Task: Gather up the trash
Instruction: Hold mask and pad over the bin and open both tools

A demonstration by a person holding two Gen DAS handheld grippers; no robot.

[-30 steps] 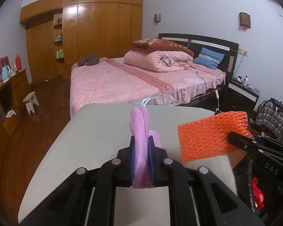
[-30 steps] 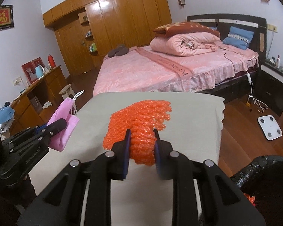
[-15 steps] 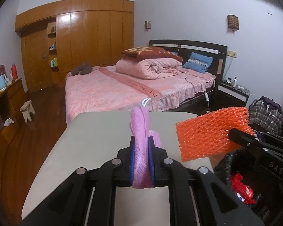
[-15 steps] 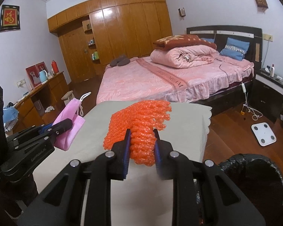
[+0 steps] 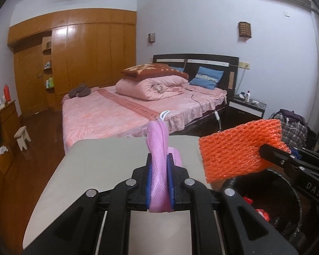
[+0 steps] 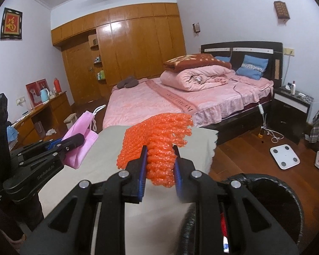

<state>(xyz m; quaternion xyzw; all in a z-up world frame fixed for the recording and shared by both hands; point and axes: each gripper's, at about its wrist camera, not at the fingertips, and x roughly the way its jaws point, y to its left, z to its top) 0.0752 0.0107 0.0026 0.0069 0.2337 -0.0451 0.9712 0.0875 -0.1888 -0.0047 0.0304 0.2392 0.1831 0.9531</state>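
My left tool (image 5: 159, 176) was pinching a pink face mask (image 5: 158, 148), folded into a narrow strip that stood up between the pads with its white ear loop at the top. My right tool (image 6: 160, 165) was clamped on an orange foam net sleeve (image 6: 157, 140), squashed at the grip and fanning out beyond it. Both pieces hung in the air above the beige tabletop (image 5: 108, 165), with the black trash bin (image 6: 272, 191) low on my right, some red scraps already inside. I judged both light and soft: the mask limp and likely to slip unless held across its folded body, the foam springy and crushable, best gripped mid-body where it bunched thick.
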